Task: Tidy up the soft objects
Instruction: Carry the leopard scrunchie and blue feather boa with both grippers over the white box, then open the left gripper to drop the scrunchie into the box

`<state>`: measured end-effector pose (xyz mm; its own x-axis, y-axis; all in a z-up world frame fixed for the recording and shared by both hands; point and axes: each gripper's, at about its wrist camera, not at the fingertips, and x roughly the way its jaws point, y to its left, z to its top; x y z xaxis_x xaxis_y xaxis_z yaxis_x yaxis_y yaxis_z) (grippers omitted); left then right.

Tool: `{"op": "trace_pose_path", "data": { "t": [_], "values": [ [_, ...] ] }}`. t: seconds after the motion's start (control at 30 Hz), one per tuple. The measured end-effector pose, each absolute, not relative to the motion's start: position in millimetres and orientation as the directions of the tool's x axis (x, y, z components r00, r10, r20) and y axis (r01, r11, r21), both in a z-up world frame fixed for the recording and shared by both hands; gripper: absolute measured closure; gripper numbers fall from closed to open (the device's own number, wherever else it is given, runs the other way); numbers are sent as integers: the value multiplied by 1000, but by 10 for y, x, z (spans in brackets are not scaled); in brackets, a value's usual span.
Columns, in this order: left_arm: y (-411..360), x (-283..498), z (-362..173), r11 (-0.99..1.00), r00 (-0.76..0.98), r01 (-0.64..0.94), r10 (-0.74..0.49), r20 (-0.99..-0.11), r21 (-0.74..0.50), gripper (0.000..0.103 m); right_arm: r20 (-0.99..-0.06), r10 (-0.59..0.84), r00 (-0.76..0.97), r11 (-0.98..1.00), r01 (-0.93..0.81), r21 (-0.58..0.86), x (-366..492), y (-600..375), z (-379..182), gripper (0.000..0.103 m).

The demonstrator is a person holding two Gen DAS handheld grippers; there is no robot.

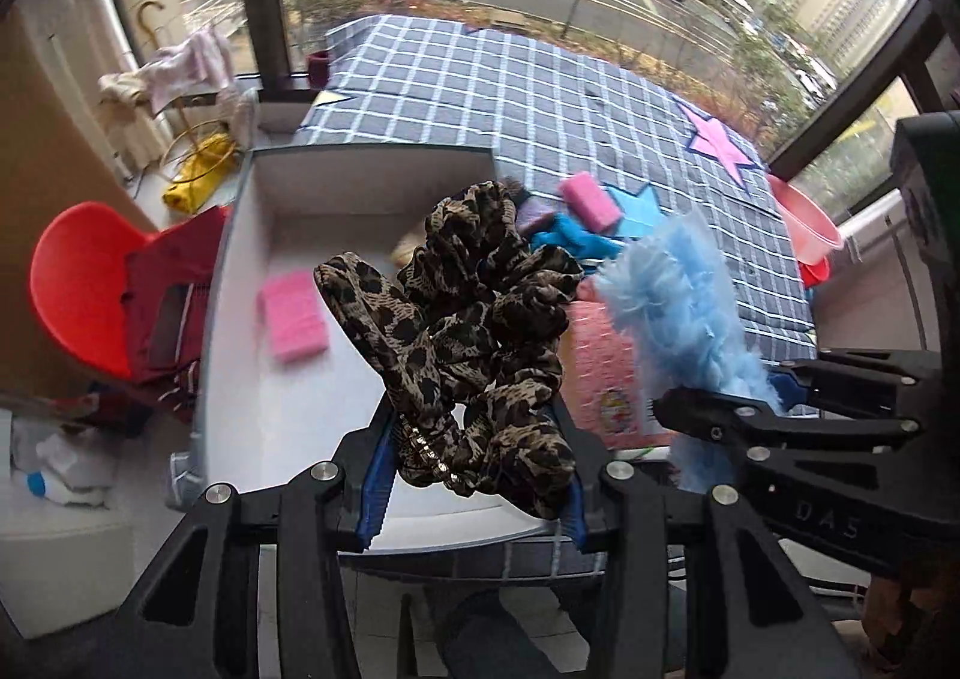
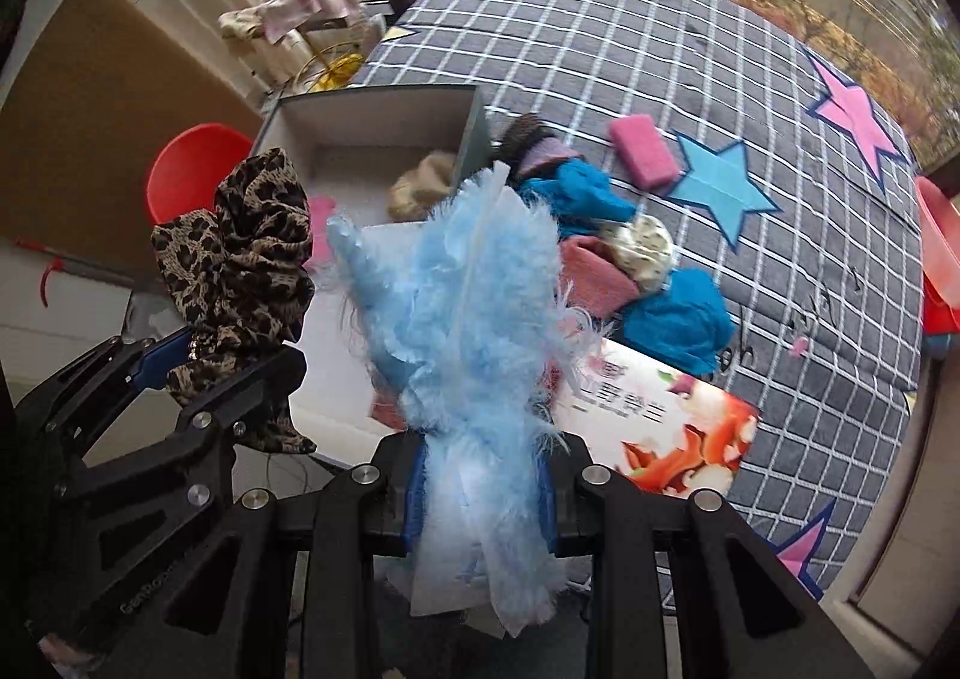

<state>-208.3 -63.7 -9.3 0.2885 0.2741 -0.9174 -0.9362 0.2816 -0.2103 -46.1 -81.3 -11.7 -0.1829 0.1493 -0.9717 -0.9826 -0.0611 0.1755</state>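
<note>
Left gripper (image 1: 474,475) around leopard scrunchie (image 1: 474,331), right gripper (image 2: 480,490) around blue fluff (image 2: 474,319), fingertips hidden.

The leopard scrunchie (image 1: 474,343) pretty much covers the middle of the white box (image 1: 240,283) in the left wrist view, and a beige thing (image 1: 407,253) behind it only peeks out, can't tell what it is. The blue fluffy piece (image 2: 468,331) does the same in the right wrist view: it blocks most of the pink cloth (image 2: 600,271) and the near end of the box. The printed card (image 2: 678,427) has text too blurry to read. The red basin (image 2: 939,259) is cut off by the right edge. The street outside the window is smeared.
</note>
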Motion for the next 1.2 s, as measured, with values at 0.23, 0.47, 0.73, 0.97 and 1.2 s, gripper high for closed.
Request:
{"op": "trace_pose_path", "data": {
  "t": [0.23,0.47,0.73,0.97,1.2],
  "values": [
    [-676,-2504,-224,191,233,-964,267,-935,-186,55,-969,127,-213,-156,-969,192,-870,-728,-141,74],
    [-695,-2756,-324,138,201,-976,256,-946,-171,54,-968,111,-225,-191,-961,201,-1116,-632,-184,74],
    [-667,-2832,-399,124,197,-977,245,-949,-171,54,-970,85,-229,-214,-955,207,-1297,-604,-247,74],
    [-664,-2852,-494,116,186,-980,220,-958,-163,54,-972,60,-227,-202,-957,211,-1328,-586,-321,74],
    [-634,-2857,-524,120,177,-981,216,-960,-153,54,-972,55,-230,-183,-959,216,-1302,-564,-334,74]
  ]
}}
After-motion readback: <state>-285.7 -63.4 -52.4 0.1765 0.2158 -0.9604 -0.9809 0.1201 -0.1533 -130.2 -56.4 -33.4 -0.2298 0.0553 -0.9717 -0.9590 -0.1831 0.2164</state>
